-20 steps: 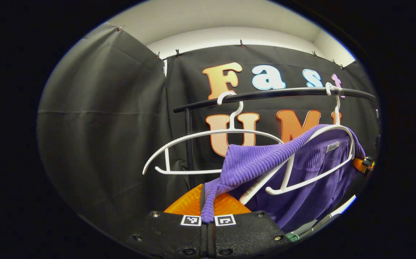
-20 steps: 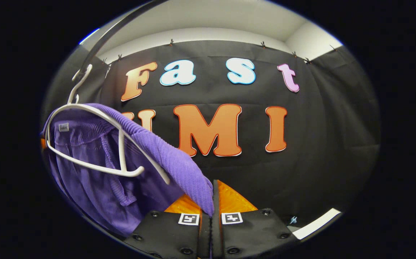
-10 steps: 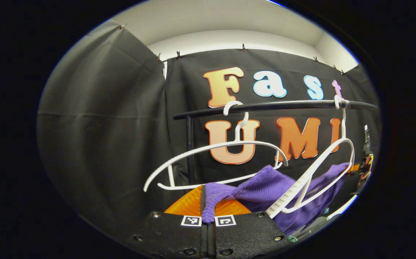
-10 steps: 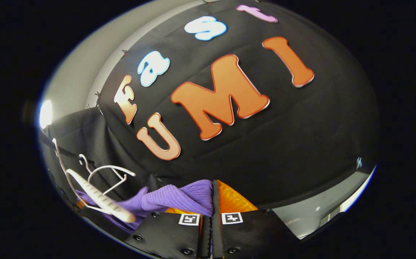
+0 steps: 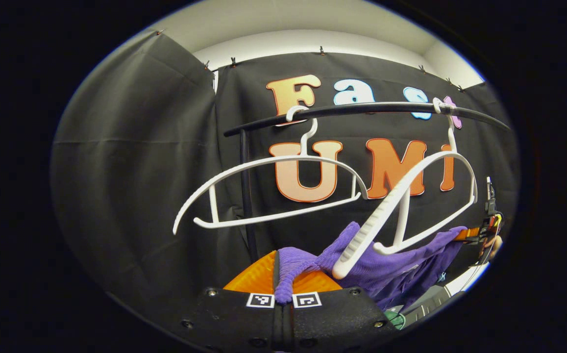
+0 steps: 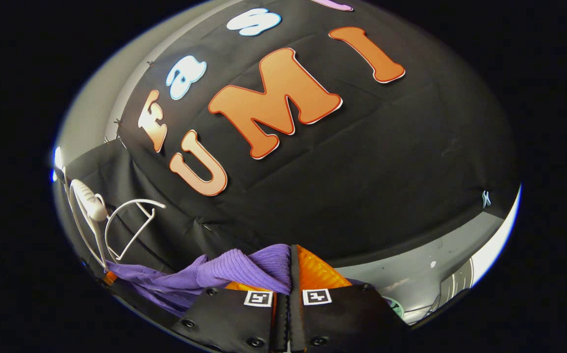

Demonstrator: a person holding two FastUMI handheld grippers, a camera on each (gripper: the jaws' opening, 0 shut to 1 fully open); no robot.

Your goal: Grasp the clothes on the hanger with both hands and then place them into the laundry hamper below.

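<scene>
A staged recording booth — black cloth wall [image 5: 136, 162] clipped up, clothes rail [image 5: 361, 110] with white hangers [image 5: 263, 166].

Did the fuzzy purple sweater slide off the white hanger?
Yes. The purple ribbed sweater has dropped downward: it now hangs below the white plastic hanger, which stays on the black rail.

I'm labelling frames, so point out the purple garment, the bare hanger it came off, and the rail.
purple garment [image 5: 391, 267]: left gripper view, ribbed middle.
bare hanger [image 5: 401, 193]: left gripper view, sloping arm.
rail [image 5: 376, 109]: left gripper view, bar's middle.
</scene>
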